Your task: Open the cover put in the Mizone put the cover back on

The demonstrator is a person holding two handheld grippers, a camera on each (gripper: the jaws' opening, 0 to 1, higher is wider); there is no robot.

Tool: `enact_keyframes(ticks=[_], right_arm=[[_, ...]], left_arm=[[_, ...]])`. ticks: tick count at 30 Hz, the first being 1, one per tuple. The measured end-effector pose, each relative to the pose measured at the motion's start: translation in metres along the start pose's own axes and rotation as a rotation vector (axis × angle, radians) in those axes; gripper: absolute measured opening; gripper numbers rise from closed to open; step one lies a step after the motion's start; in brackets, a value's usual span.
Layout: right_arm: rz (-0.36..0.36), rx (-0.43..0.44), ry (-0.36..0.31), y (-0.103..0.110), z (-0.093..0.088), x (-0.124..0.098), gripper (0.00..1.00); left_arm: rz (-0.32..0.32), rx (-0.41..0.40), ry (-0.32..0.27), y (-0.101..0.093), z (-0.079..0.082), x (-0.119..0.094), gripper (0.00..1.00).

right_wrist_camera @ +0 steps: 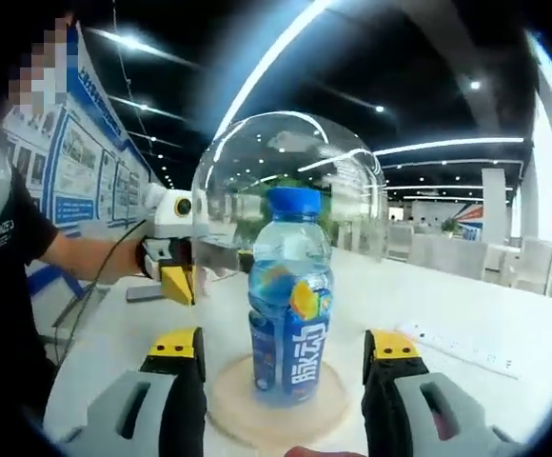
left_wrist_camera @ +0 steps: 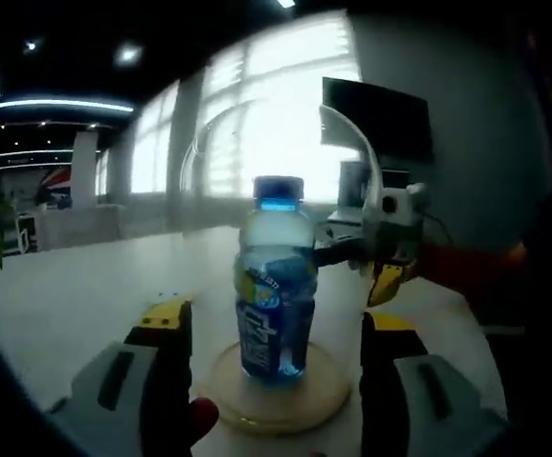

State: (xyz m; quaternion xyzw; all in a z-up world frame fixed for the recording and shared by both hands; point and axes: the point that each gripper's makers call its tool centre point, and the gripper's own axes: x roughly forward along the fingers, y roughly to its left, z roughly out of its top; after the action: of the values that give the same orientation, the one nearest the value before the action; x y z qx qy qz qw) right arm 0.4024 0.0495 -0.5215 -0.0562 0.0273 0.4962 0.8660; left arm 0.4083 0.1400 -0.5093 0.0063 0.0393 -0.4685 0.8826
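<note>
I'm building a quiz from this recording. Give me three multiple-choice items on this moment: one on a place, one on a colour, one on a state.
1. Where does the Mizone bottle stand?
A. on the round base
B. on the floor
C. in a gripper

2. What colour is the bottle's cap?
A. red
B. blue
C. white

3. How is the clear dome cover?
A. lying flat beside the base
B. upside down
C. up over the bottle

Answers: 1 A, the bottle's foot rests on the disc; 2 B, the cap is blue; 3 C, the dome arches around the bottle.

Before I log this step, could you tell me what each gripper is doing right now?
Left gripper: open, jaws either side of the Mizone bottle, not gripping.
Right gripper: open, jaws flanking the bottle.
</note>
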Motion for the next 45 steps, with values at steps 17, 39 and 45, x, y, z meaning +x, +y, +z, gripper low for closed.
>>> enact_keyframes(ticks=[17,39,45], right_arm=[[-0.136,0.037,-0.108,0.018,0.013,-0.036,0.30],[-0.234,0.050,-0.109,0.060,-0.014,-0.075,0.32],[-0.259,0.054,-0.144,0.066,-0.016,-0.086,0.32]], left_arm=[[0.127,0.034,-0.029,-0.024,-0.005,-0.028,0.41],[0.305,-0.018,-0.090,-0.057,-0.020,-0.086,0.37],[0.333,-0.018,-0.078,-0.063,-0.033,-0.093,0.38]])
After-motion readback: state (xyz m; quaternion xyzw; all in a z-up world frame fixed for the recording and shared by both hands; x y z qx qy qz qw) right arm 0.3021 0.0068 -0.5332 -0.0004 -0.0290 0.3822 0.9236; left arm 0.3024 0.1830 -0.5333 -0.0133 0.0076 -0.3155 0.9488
